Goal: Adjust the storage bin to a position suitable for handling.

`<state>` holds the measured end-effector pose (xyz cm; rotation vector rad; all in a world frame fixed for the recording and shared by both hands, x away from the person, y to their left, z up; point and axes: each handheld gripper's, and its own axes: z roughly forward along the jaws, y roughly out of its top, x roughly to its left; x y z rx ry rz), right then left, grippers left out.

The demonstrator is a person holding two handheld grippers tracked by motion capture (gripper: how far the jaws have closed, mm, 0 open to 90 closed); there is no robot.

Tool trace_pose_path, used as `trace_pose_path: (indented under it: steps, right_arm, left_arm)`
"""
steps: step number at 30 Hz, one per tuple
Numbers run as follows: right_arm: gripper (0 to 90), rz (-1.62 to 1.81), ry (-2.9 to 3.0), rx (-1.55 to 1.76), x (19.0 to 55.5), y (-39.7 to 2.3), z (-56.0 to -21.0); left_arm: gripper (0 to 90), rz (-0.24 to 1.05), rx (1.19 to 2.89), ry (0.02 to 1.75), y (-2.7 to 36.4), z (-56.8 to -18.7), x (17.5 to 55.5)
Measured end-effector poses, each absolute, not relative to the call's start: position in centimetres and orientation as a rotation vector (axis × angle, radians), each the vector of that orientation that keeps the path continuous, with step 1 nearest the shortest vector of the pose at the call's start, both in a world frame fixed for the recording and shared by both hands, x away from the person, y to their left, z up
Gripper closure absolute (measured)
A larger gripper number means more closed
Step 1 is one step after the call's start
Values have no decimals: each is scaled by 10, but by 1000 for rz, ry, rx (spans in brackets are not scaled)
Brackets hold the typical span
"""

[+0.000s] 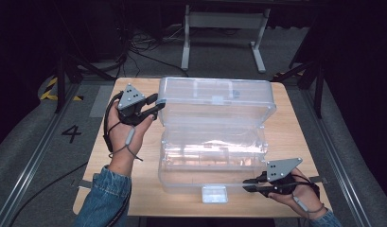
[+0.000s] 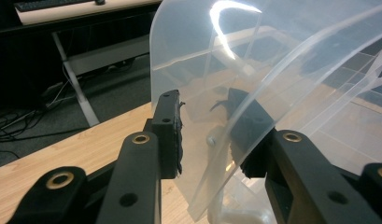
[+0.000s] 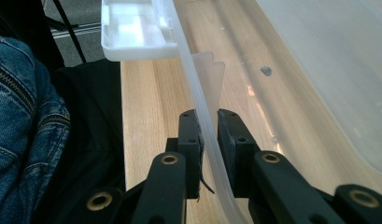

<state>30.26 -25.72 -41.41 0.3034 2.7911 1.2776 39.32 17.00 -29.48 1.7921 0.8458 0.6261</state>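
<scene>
A clear plastic box (image 1: 212, 158) stands on the wooden table (image 1: 295, 123) with its lid (image 1: 215, 97) swung up and back. My left gripper (image 1: 158, 105) is at the lid's left end. In the left gripper view the lid's curved wall (image 2: 216, 84) runs between the jaws of that gripper (image 2: 207, 140), one pad outside and one inside, pressing on it. My right gripper (image 1: 248, 184) is at the box's front right. Its pads pinch the thin front wall (image 3: 198, 93) of the base, with the right gripper (image 3: 208, 130) shut on it. A white latch (image 1: 215, 194) hangs at the front middle.
Inside the base, low dividers (image 1: 205, 153) show through the plastic. The latch (image 3: 137, 32) juts over the table's near edge beside a denim sleeve (image 3: 20, 140). Beyond the table, a white frame (image 1: 224, 28) and cables (image 1: 139, 47) are on the floor.
</scene>
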Motion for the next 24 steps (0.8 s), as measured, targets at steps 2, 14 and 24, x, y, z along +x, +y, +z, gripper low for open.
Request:
trace_pose_path:
  steps: [2, 14, 24]
  right_arm:
    - [802, 1279, 2792, 301, 303, -257, -414]
    - [803, 1302, 2801, 310, 304, -258, -415]
    - [804, 1305, 2805, 302, 305, -258, -415]
  left_arm:
    - [663, 629, 1792, 843, 170, -294, 397]
    - [661, 595, 1776, 860, 171, -293, 419]
    - [717, 541, 1727, 887, 173, -297, 439]
